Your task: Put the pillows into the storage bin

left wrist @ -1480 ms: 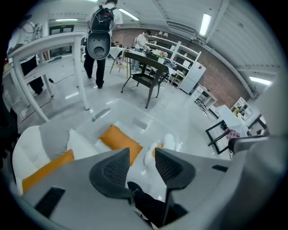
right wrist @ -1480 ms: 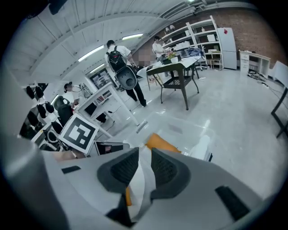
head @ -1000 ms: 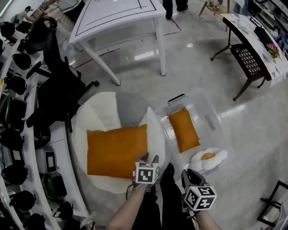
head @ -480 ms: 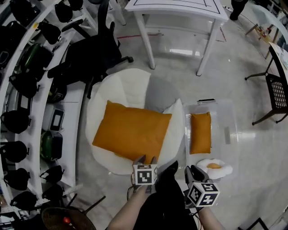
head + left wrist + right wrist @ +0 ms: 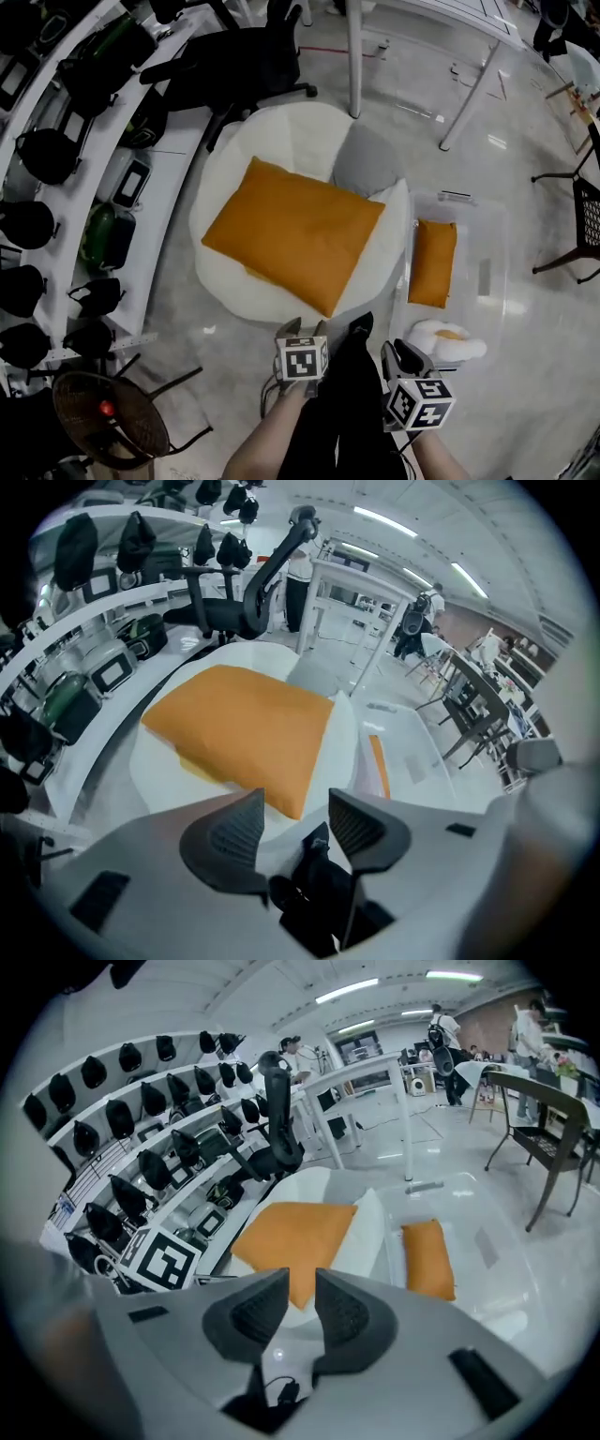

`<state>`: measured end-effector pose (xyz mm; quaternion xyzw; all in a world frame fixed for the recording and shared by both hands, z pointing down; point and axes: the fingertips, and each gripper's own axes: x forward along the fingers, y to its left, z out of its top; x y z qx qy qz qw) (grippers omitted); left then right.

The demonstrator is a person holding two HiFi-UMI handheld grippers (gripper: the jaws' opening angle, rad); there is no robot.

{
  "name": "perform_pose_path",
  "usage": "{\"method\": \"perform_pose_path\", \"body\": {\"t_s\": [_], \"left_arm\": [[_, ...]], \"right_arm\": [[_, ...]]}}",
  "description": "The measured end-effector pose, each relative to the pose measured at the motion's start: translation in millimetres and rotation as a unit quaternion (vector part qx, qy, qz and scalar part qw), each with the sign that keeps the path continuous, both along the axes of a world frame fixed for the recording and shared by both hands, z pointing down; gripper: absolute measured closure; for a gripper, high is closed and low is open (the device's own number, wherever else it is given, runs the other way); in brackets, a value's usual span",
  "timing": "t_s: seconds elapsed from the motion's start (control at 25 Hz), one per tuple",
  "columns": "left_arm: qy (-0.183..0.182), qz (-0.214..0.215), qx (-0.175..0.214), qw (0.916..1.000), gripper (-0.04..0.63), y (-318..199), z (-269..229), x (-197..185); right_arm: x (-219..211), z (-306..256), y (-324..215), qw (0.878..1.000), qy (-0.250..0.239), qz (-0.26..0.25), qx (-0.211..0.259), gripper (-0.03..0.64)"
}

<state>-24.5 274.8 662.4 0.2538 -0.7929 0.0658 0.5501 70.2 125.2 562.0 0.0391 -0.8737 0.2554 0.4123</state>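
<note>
Aiming the left gripper (image 5: 302, 330) at the near corner of the large orange pillow (image 5: 295, 230), its jaws having just been opening wider, with nothing between the pads. Holding the right gripper (image 5: 401, 354) alongside, jaws partly apart and likewise gripping nothing. Lying on the white round cushion (image 5: 225, 272), just ahead of both grippers and slightly left, with the long axis running across the head view and dipping toward the right, the near corner pointing almost straight at the left gripper's jaws. Sitting nearer the left gripper than the right, so probably calling for a left-hand grip at that corner. Standing right of the cushion, touching or just beside it: the clear storage bin (image 5: 497, 281), already containing a small orange pillow (image 5: 433, 262) laid lengthwise. Resting at the bin's near end, close ahead of the right gripper: an egg-shaped pillow (image 5: 448, 339), on the rim or on the floor not being discernible.
</note>
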Motion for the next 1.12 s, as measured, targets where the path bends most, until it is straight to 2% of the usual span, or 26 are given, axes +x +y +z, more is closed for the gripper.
{"method": "perform_pose_path", "body": {"t_s": [0.2, 0.36, 0.64, 0.92, 1.12], "left_arm": [[0.016, -0.028, 0.005, 0.9995, 0.394, 10, 30, 36], [0.019, -0.058, 0.018, 0.9980, 0.383, 15, 62, 46], [-0.001, -0.104, 0.022, 0.9943, 0.382, 13, 120, 36], [0.014, -0.105, 0.016, 0.9942, 0.363, -3, 181, 24], [0.009, -0.103, -0.013, 0.9946, 0.351, -7, 206, 5]], "right_arm": [[32, 24, 24, 0.999, 0.026, -0.041, 0.002, 0.531], [40, 50, 44, 0.997, 0.036, -0.064, 0.002, 0.531], [31, 103, 58, 0.996, 0.032, -0.088, -0.010, 0.531], [2, 139, 46, 0.995, 0.013, -0.093, -0.012, 0.531], [-22, 157, 32, 0.996, 0.006, -0.085, -0.006, 0.531]]}}
